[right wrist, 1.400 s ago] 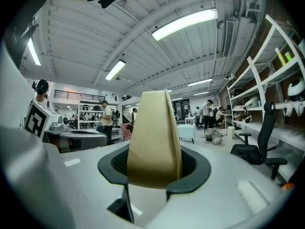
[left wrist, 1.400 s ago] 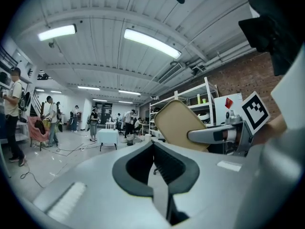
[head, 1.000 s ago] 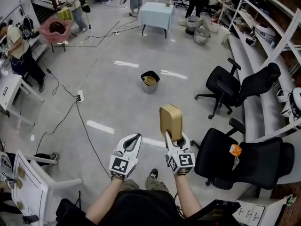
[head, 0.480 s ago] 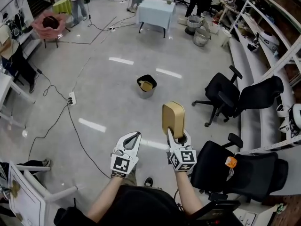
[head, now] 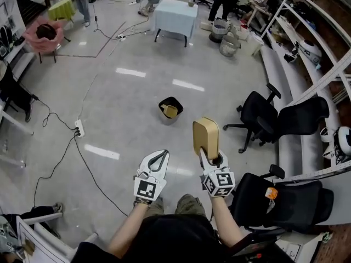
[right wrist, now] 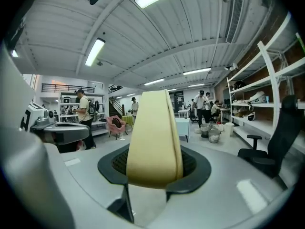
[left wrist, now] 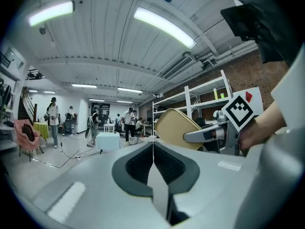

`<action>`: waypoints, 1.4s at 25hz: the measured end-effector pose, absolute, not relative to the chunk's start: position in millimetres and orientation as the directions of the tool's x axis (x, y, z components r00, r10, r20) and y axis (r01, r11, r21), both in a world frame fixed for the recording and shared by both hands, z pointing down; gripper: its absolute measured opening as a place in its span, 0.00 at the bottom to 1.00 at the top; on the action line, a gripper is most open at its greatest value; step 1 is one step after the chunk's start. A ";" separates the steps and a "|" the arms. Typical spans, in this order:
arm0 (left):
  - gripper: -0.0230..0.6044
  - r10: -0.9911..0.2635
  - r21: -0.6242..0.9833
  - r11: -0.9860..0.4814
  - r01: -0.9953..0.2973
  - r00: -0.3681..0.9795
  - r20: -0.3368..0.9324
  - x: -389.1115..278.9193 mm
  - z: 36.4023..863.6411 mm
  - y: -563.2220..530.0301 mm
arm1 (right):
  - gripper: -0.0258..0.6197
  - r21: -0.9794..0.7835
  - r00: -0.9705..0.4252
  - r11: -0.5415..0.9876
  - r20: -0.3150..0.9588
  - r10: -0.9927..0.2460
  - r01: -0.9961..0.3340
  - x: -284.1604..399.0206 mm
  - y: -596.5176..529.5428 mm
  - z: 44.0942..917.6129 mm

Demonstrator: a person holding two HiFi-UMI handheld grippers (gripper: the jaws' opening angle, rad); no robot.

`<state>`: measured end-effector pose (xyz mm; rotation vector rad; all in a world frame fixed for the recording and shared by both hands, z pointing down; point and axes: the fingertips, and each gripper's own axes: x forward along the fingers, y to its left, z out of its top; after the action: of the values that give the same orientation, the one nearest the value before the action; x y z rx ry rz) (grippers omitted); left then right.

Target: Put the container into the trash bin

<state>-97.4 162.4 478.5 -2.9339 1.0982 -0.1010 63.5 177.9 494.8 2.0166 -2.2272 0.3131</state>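
My right gripper (head: 214, 159) is shut on a tan container (head: 205, 136), held upright on its edge above the floor; in the right gripper view the container (right wrist: 153, 140) fills the space between the jaws. My left gripper (head: 158, 159) is shut and empty, level with the right one; its own view shows the jaws pressed together (left wrist: 152, 144) and the container (left wrist: 174, 129) off to the right. A small black trash bin (head: 170, 110) stands on the floor ahead, with something tan inside it. It is well beyond both grippers.
Black office chairs (head: 263, 114) and a long bench with shelving (head: 307, 64) line the right side. A cable and power strip (head: 79, 128) run along the floor at left. A cloth-covered table (head: 175, 15), metal buckets (head: 227, 43) and several people stand far ahead.
The whole view has advanced across the floor: the trash bin and chairs have come nearer and lower in the picture. Both grippers keep their pose, the container still held.
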 end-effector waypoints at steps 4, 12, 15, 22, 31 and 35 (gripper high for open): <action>0.04 -0.659 -0.004 -0.752 -0.660 0.750 0.056 -104.8 482.0 132.8 | 0.34 -0.068 -0.111 0.097 0.242 -0.964 -0.993 54.1 147.2 496.5; 0.04 -0.672 -0.007 -0.739 -0.674 0.735 0.096 -81.6 497.0 64.1 | 0.34 -0.103 -0.147 0.126 0.234 -0.961 -0.987 71.7 65.5 510.0; 0.04 -0.671 -0.036 -0.740 -0.672 0.733 0.116 -62.3 499.5 30.3 | 0.34 -0.122 -0.162 0.138 0.222 -0.962 -0.983 91.5 23.8 517.7; 0.04 -0.685 -0.079 -0.726 -0.683 0.708 0.174 -8.1 498.6 -55.7 | 0.34 -0.172 -0.175 0.137 0.230 -0.957 -0.976 160.8 -78.3 537.3; 0.04 -0.692 -0.049 -0.713 -0.699 0.692 0.203 38.2 504.4 -130.7 | 0.34 -0.154 -0.191 0.149 0.311 -0.931 -0.977 210.2 -170.8 572.2; 0.04 -0.678 -0.020 -0.724 -0.690 0.705 0.208 35.7 513.6 -177.4 | 0.34 -0.139 -0.173 0.132 0.350 -0.920 -0.981 209.2 -214.1 585.5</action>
<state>35.7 -177.4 513.6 -2.9557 1.1860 -0.3222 209.2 -214.1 585.5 1.8934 -2.2209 0.5049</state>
